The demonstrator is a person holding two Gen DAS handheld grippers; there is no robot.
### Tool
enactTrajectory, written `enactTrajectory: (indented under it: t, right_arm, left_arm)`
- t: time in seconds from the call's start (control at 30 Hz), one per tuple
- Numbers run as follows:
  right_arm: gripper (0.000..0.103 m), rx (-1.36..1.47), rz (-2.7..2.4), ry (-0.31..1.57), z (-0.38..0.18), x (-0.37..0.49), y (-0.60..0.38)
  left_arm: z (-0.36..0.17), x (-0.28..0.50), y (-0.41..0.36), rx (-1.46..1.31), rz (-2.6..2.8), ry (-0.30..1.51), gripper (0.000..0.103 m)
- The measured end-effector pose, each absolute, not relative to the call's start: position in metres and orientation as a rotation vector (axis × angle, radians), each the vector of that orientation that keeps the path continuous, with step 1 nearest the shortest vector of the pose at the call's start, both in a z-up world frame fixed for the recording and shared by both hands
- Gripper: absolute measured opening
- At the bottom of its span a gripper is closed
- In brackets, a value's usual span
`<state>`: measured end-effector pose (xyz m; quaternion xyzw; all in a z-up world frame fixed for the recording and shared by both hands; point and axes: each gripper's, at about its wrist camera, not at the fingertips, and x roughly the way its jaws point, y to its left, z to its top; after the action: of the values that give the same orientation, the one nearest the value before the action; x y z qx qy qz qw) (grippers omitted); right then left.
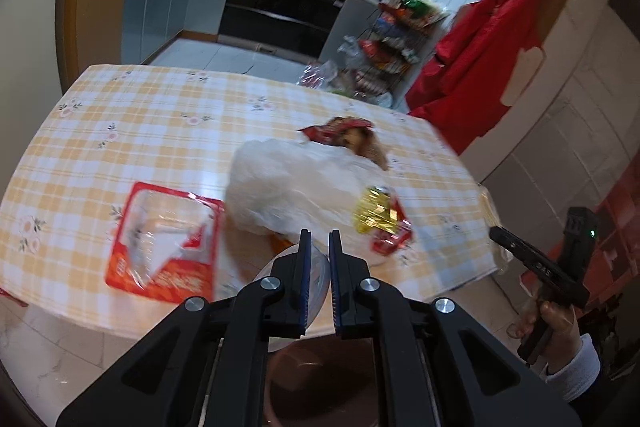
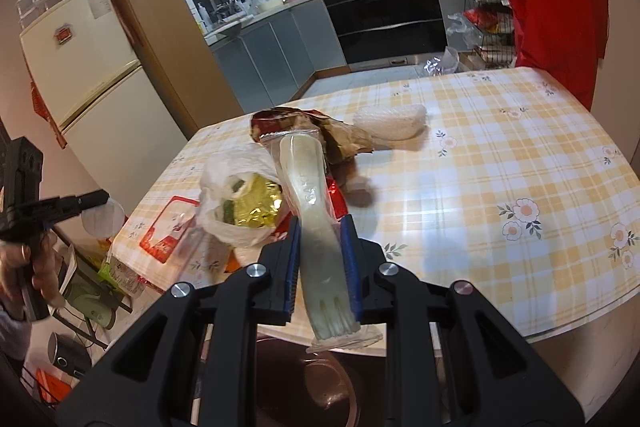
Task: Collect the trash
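My right gripper (image 2: 320, 227) is shut on a white plastic fork in a clear wrapper (image 2: 310, 187), held above the table's near edge and over a dark round bin (image 2: 316, 387) below. My left gripper (image 1: 319, 241) is shut on a clear plastic lid or cup (image 1: 316, 275), held over the same dark bin (image 1: 320, 379). On the checked tablecloth (image 1: 140, 131) lie a white plastic bag (image 1: 292, 187) with a gold wrapper (image 1: 376, 211), a red flat package (image 1: 164, 247) and a brown and red snack bag (image 1: 352, 137). The pile also shows in the right wrist view (image 2: 248, 211).
A red cloth (image 1: 480, 43) hangs at the right of the table. A wire rack of snacks (image 1: 384, 39) stands behind the table. A fridge (image 2: 84, 67) stands at the left. A foam sleeve (image 2: 394, 123) lies further back on the table.
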<state>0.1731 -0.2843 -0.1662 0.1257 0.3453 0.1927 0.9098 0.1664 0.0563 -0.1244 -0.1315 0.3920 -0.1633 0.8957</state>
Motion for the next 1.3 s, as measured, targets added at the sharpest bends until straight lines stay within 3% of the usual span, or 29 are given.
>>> enactTrajectory:
  t: [0.5, 0.57, 0.63, 0.77, 0.93, 1.0, 1.3]
  right_arm:
    - [0.023, 0.221, 0.409, 0.69, -0.158, 0.11, -0.281]
    - [0.023, 0.222, 0.409, 0.686, -0.157, 0.105, -0.281]
    - [0.023, 0.224, 0.412, 0.681, -0.155, 0.102, -0.28]
    - [0.023, 0.217, 0.43, 0.668, -0.15, 0.094, -0.275]
    - [0.023, 0.206, 0.452, 0.668, -0.15, 0.087, -0.264]
    - [0.023, 0.194, 0.465, 0.676, -0.151, 0.082, -0.256]
    - [0.023, 0.15, 0.532, 0.75, -0.169, 0.071, -0.223]
  left_arm:
    - [-0.178, 0.107, -0.036, -0.261, -0.525, 0.878, 0.009]
    - [-0.179, 0.103, -0.044, -0.235, -0.537, 0.873, 0.017]
    - [-0.174, 0.099, -0.047, -0.227, -0.536, 0.848, 0.032]
    - [-0.158, 0.089, -0.036, -0.216, -0.473, 0.778, 0.044]
    - [-0.134, 0.06, -0.011, -0.172, -0.31, 0.66, 0.086]
    - [-0.125, 0.048, -0.001, -0.149, -0.242, 0.62, 0.093]
    - [-0.114, 0.025, 0.049, -0.121, -0.014, 0.522, 0.097]
